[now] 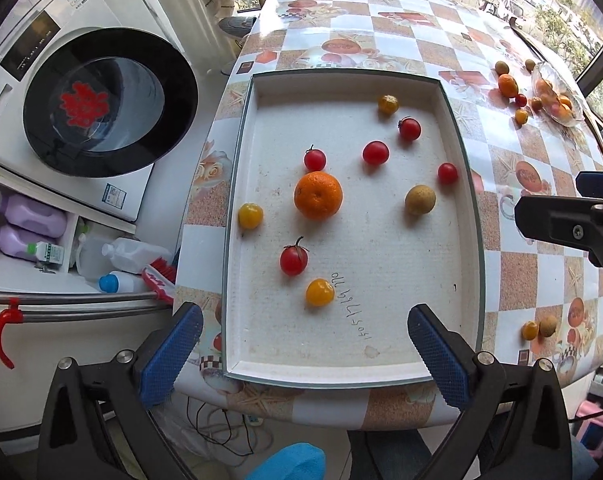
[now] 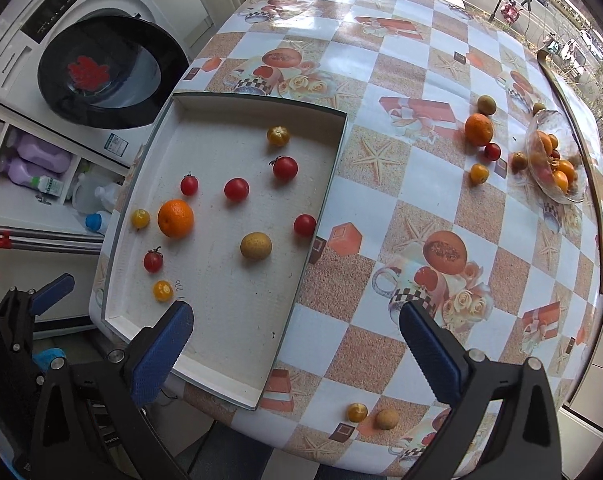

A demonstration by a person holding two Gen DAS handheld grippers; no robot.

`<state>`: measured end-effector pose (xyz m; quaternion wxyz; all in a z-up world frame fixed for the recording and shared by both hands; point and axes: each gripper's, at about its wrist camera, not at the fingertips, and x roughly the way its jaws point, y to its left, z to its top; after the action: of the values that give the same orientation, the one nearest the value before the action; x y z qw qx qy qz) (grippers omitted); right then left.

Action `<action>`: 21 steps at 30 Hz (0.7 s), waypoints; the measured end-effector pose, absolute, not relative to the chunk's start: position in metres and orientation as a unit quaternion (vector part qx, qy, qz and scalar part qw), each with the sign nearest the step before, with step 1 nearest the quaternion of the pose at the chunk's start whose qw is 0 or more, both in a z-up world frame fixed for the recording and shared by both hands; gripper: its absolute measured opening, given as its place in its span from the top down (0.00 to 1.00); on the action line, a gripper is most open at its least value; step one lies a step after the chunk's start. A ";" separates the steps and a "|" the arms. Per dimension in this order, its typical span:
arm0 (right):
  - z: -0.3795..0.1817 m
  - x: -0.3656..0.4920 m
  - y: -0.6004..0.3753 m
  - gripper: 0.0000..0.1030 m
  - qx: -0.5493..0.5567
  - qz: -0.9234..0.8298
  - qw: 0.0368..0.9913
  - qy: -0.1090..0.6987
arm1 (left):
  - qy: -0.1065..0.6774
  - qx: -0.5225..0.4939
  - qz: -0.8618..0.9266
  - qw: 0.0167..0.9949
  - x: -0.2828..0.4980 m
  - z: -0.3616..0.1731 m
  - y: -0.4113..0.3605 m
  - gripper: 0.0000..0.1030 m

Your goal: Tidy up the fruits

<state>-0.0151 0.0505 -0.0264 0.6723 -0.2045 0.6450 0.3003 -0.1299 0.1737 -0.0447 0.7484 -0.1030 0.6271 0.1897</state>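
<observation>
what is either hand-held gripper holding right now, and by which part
Nothing. The left hand-held gripper and the right hand-held gripper both stand wide open and empty above the tray.

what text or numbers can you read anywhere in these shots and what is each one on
"Panasonic": brand name on the washing machine, small and sideways.
Handwritten digits on the tray floor, upside down; roughly "1505176 9770", uncertain.
Red paper-cut character on the washer door: too stylised to read.
Washer control panel, sticker and bottle labels: too small to read.
</observation>
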 end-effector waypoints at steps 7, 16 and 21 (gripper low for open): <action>-0.009 -0.035 0.047 0.00 -0.231 0.298 0.679 0.630 | 0.642 -0.091 0.165 0.743 -0.142 -0.029 0.168 0.00; 0.011 -0.050 0.044 0.00 -0.247 0.296 0.693 0.609 | 0.647 -0.055 0.153 0.745 -0.150 -0.016 0.161 0.00; 0.017 -0.051 0.039 0.00 -0.248 0.299 0.695 0.605 | 0.646 -0.045 0.155 0.746 -0.151 -0.014 0.155 0.00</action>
<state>-0.0508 0.0389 0.0170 0.6946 -0.2481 0.6055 0.2989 -0.1507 0.1555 -0.0139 0.7461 -0.0455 0.6458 0.1555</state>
